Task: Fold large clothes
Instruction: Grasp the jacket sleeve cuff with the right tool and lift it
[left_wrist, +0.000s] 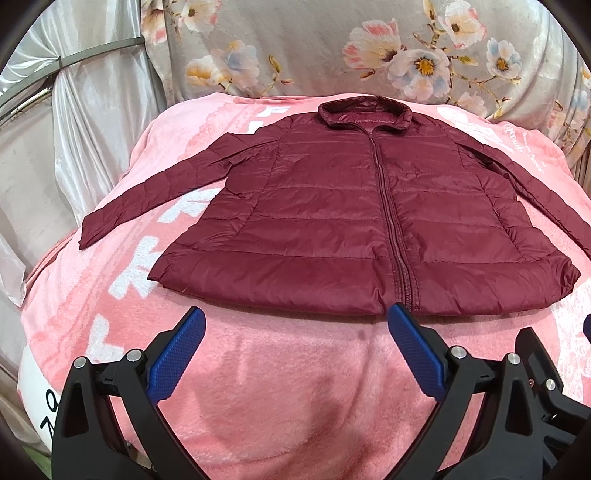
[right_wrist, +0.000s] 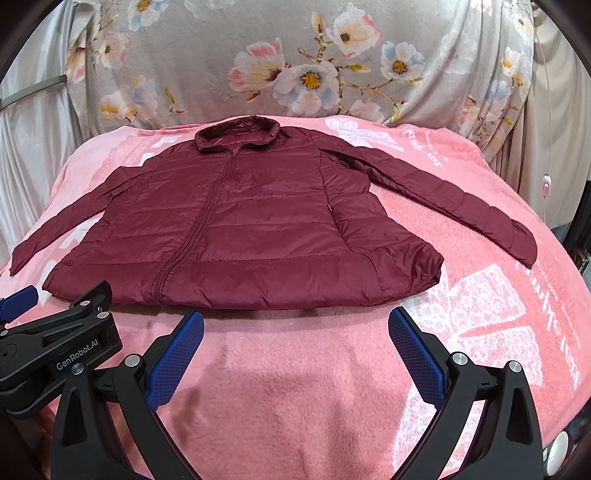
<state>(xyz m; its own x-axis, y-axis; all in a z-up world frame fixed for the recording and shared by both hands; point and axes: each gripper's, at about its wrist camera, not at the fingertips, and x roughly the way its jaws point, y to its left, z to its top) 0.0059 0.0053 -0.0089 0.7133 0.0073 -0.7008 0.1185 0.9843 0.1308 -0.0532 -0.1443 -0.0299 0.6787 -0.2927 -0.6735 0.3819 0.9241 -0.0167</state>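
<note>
Your dark red quilted puffer jacket lies flat and face up on the pink fleece blanket that covers the bed, zipped closed, its collar toward the far edge and its hem toward the near edge. Both sleeves are spread outward: one runs to the left edge of the blanket, the other slants down toward the right edge. Your left gripper hovers just short of the hem, near the bottom end of the zip, with its blue ribbed pads wide apart and nothing between them. Your right gripper sits likewise just before the hem, toward the jacket's right half, its blue pads spread wide and empty. In the right wrist view the black body of your left gripper shows at the lower left, close beside the right one. Behind the bed hangs a grey floral cloth, with pale satin drapery at the left.
</note>
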